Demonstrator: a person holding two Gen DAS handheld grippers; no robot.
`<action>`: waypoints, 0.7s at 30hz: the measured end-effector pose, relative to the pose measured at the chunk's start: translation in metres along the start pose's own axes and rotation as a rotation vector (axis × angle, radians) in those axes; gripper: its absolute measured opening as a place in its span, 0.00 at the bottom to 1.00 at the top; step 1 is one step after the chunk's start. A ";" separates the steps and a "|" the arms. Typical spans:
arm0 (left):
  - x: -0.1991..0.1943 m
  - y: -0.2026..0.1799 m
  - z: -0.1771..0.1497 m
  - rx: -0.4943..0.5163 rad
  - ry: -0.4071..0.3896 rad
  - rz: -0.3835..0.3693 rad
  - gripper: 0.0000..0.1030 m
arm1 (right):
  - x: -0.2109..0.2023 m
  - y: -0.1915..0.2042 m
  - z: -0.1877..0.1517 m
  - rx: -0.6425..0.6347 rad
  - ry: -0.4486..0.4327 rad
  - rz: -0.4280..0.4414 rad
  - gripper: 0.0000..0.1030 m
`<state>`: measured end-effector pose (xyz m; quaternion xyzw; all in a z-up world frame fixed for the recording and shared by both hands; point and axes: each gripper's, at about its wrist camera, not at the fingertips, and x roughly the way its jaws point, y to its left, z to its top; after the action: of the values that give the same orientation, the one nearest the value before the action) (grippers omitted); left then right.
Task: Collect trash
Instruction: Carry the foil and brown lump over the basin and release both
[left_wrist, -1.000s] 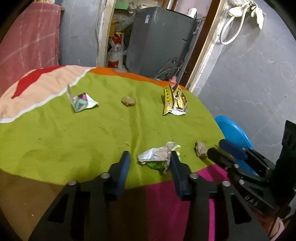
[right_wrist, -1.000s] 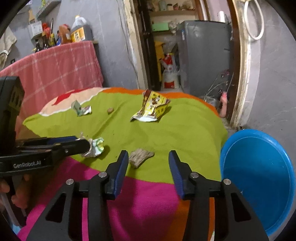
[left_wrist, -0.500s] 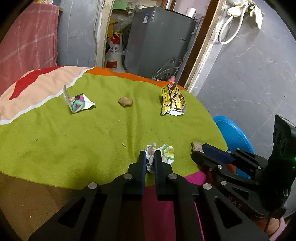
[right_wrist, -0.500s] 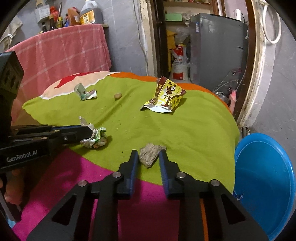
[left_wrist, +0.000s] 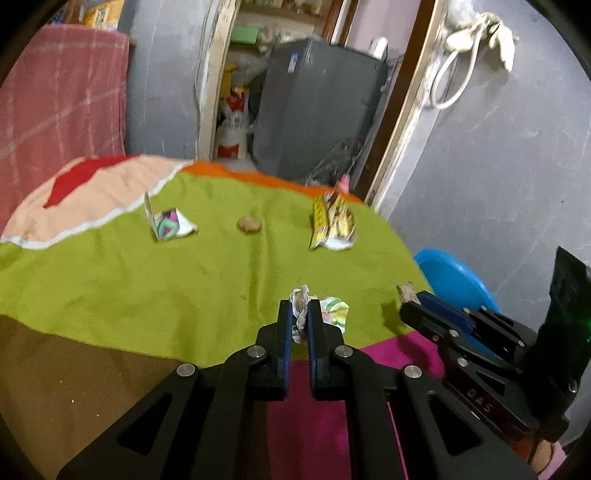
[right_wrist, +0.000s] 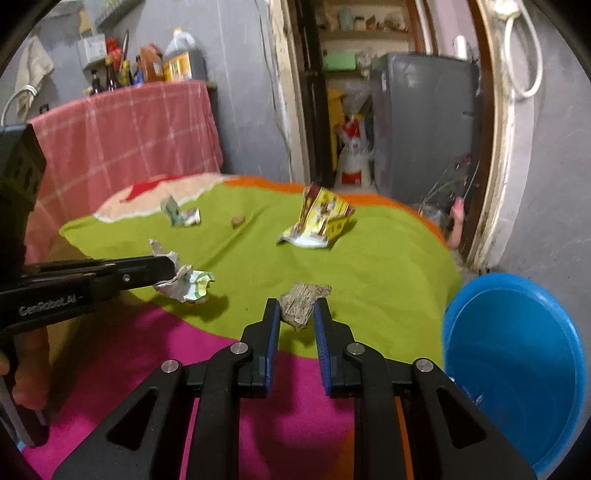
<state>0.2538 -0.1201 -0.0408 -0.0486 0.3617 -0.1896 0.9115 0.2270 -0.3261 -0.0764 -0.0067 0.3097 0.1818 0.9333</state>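
— Beside the blue basin (right_wrist: 517, 373), what does the right camera catch that the left misses?

— The basin's whole inside, plus bottles on the pink-covered shelf (right_wrist: 125, 136). The left view shows only the basin's rim.

— And the grippers?

— The left gripper (left_wrist: 299, 314) is clamped on a crumpled wrapper (left_wrist: 332, 312), well left of the basin. The right gripper (right_wrist: 296, 314) pinches a brown scrap (right_wrist: 301, 297), nearer the basin. The yellow packet (right_wrist: 319, 221) lies on the green cloth (right_wrist: 369, 266) beyond both.
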 end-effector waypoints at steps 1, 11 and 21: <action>-0.004 -0.004 0.001 0.009 -0.027 0.001 0.05 | -0.007 0.000 0.000 0.001 -0.028 -0.008 0.16; -0.041 -0.047 0.020 0.019 -0.256 -0.080 0.05 | -0.094 -0.011 0.021 -0.034 -0.308 -0.142 0.16; -0.053 -0.133 0.037 0.072 -0.412 -0.194 0.05 | -0.154 -0.052 0.028 -0.040 -0.443 -0.298 0.16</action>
<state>0.2024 -0.2245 0.0506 -0.0882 0.1546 -0.2753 0.9447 0.1464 -0.4230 0.0307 -0.0305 0.0897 0.0454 0.9945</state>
